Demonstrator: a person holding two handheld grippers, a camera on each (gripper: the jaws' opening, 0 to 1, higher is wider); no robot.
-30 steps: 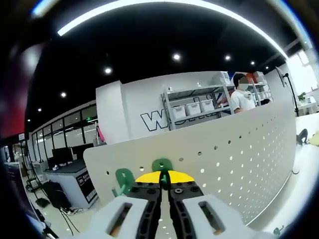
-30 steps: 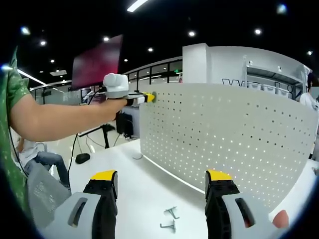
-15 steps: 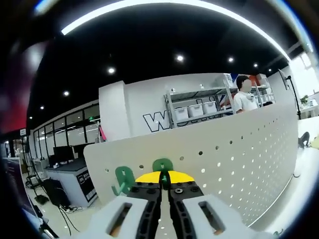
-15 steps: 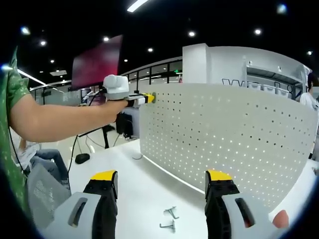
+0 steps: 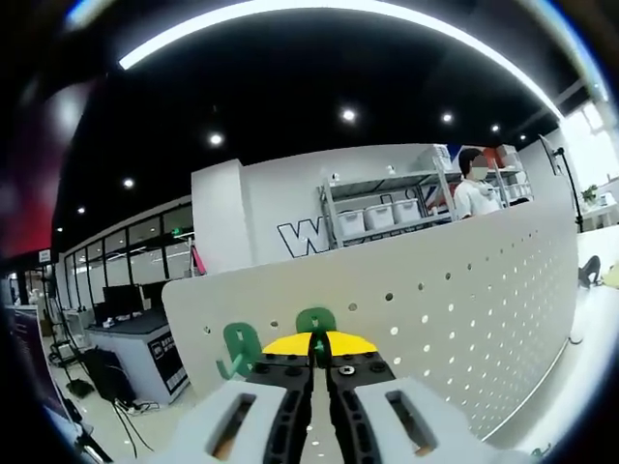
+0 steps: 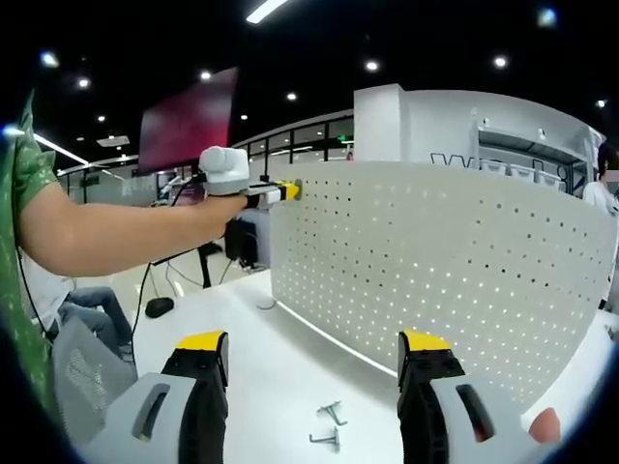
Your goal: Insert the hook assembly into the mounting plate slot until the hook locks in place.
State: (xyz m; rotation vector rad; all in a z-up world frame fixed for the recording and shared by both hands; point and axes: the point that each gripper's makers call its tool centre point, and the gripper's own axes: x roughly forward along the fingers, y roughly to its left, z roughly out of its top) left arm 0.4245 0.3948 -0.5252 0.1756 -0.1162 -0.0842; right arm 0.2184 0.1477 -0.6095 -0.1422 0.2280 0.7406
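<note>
Left tongs [image 5: 320, 360] closed on a green hook [image 5: 315, 324], pressed against the upper left corner of the white pegboard [image 5: 455, 319]; a second green hook [image 5: 238, 348] hangs just beside it, already seated in the board. Across the last second the left gripper view has barely altered: the hook stays at the same holes and only the background has drifted a little, so the insertion appears stalled or in its final press, with locking not confirmed. In the right gripper view the left tongs [image 6: 288, 190] meet the board's top edge at arm's length. Right tongs [image 6: 314, 362] wide apart, holding nothing, unmoved over the white surface [image 6: 280, 372], where two spare metal hooks [image 6: 330, 425] lie between the jaws. Judgement: a firm push inward and down remains before release is safe.
</note>
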